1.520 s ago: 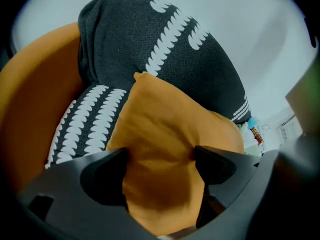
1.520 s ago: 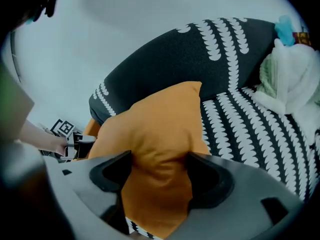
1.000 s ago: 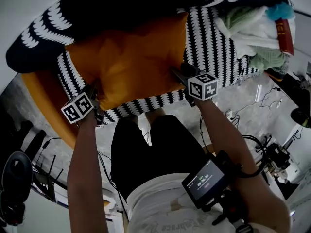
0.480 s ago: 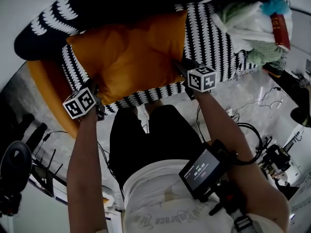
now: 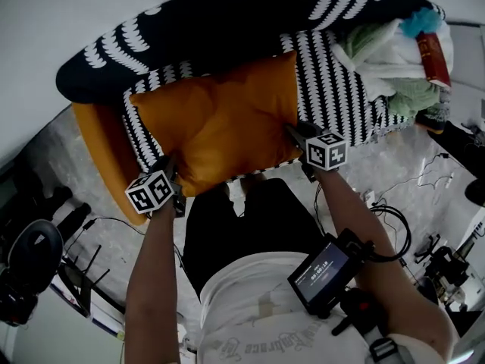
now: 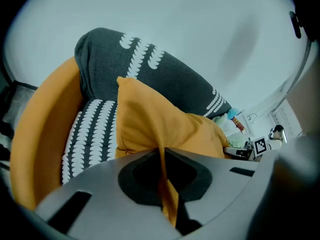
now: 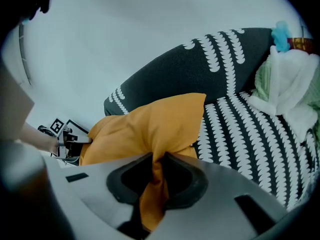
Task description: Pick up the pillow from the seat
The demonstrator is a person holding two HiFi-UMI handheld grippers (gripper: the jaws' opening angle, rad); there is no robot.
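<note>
1. The left gripper (image 5: 171, 171) is clenched on the orange pillow (image 5: 220, 123) at its seven o'clock corner.
2. The right gripper (image 5: 297, 133), its jaws closing, pinches the pillow's three o'clock edge.
3. The pillow sits over the patterned seat (image 5: 326, 74).

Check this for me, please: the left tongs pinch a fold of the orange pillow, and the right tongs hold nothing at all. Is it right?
One part is wrong. The right tongs are not empty. A fold of the orange pillow stands between their jaws, which are closing on it, as the right gripper view shows. The left tongs do pinch a fold of the pillow.
</note>
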